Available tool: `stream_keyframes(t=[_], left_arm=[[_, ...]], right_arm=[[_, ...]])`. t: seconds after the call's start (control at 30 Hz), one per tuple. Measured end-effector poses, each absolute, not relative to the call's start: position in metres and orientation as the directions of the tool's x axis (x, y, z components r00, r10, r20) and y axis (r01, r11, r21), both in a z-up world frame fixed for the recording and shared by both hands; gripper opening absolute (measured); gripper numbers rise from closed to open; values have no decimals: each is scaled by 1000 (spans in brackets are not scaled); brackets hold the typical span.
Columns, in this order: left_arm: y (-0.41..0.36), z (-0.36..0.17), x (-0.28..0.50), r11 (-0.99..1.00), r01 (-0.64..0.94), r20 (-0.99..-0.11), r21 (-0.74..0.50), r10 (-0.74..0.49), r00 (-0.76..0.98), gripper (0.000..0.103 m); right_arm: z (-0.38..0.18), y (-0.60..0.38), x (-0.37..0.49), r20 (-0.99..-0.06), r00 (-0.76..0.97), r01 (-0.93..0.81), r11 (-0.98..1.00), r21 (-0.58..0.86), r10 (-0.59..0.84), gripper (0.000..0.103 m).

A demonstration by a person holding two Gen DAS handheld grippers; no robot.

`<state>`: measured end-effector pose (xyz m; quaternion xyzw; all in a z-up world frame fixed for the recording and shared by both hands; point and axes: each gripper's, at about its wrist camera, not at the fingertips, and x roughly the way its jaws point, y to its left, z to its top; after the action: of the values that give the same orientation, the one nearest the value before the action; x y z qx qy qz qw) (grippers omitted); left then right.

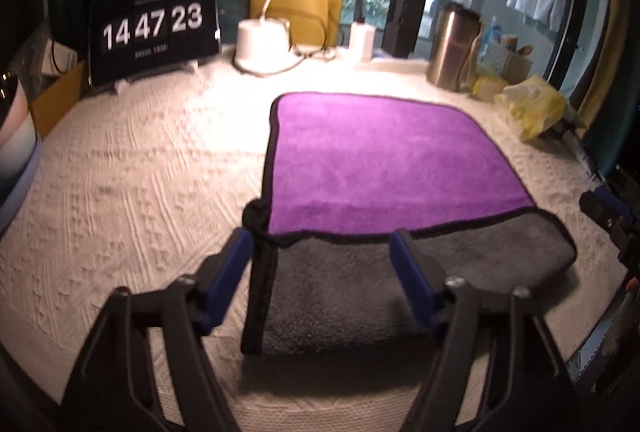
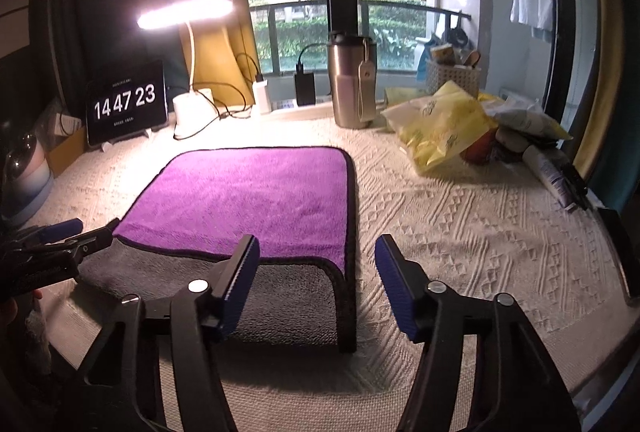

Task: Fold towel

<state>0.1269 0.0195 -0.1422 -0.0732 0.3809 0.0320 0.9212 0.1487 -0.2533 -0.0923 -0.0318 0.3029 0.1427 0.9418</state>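
Left wrist view first: the towel (image 1: 384,168) is lying flat on the white textured tablecloth (image 1: 120,184), purple side up, with a grey flap (image 1: 360,288) turned over along the near edge. The left gripper (image 1: 322,252) is hovering over the towel's near-left corner with its fingers (image 1: 232,272) spread wide, pinching nothing. I can't tell for sure if the pads are brushing the fabric or floating just above it. The near-left corner is looking a bit bunched up, so I'd guess that wants smoothing or a clean grab before the next fold.

Right wrist view: the right gripper (image 2: 316,256) is sitting over the near-right corner, fingers (image 2: 394,284) also wide apart and empty, one finger above the grey flap, the other over bare tablecloth. The towel edge is running between them. The left gripper (image 2: 76,244) is showing at the left edge of the frame by the other corner.

To do this step well, I'd say both sides need to pinch the near corners evenly, taking both layers, then lift together so the fold line is staying straight. The steel tumbler (image 2: 352,80) and yellow bags (image 2: 444,124) are sitting well clear behind.
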Motion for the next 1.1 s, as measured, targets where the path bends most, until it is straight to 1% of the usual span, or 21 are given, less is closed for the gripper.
stream_keyframes(t=[0.07,0.3,0.37,0.5,0.53,0.57,0.63,0.67,0.73,0.8,0.83,0.87,0.93,1.0,1.1], left_arm=[[20,-148,129,987,-124,-724,-103,11,690,66],[22,-162,136,986,-139,-764,-91,20,645,60],[21,-163,137,987,-138,-766,-85,23,642,60],[20,-162,138,988,-134,-767,-80,25,641,60],[20,-162,138,988,-134,-766,-79,26,642,59],[20,-162,137,988,-135,-765,-77,29,643,57],[20,-162,137,988,-134,-763,-73,31,646,49],[20,-162,136,988,-132,-762,-74,29,647,48],[19,-163,136,990,-124,-761,-73,25,648,41],[18,-163,135,990,-117,-758,-78,17,652,37],[18,-163,134,990,-111,-757,-84,9,653,32],[18,-162,134,990,-106,-755,-93,-1,656,29],[17,-161,133,991,-97,-751,-97,-9,660,21],[16,-160,132,991,-84,-747,-108,-25,664,16],[15,-157,130,990,-76,-738,-115,-34,673,14]], right_arm=[[-98,-253,155,-596,762,-294,955,29,252,56],[-116,-254,173,-645,722,-304,952,30,251,50],[-121,-255,178,-664,703,-307,951,39,254,46],[-127,-251,183,-690,676,-324,945,35,257,44],[-129,-250,183,-695,670,-331,943,35,261,42],[-130,-249,183,-698,665,-338,940,35,265,37],[-133,-246,183,-702,661,-348,937,26,265,33],[-134,-244,182,-705,658,-354,935,19,264,30],[-137,-242,182,-712,654,-365,931,1,257,23],[-139,-238,182,-724,644,-379,925,-20,248,19],[-140,-237,182,-726,644,-385,922,-33,243,15],[-140,-235,181,-720,654,-384,922,-49,234,10],[-139,-235,178,-711,665,-380,923,-60,228,8],[-138,-235,177,-702,676,-379,923,-70,224,6],[-134,-233,173,-682,697,-379,921,-86,223,5]])
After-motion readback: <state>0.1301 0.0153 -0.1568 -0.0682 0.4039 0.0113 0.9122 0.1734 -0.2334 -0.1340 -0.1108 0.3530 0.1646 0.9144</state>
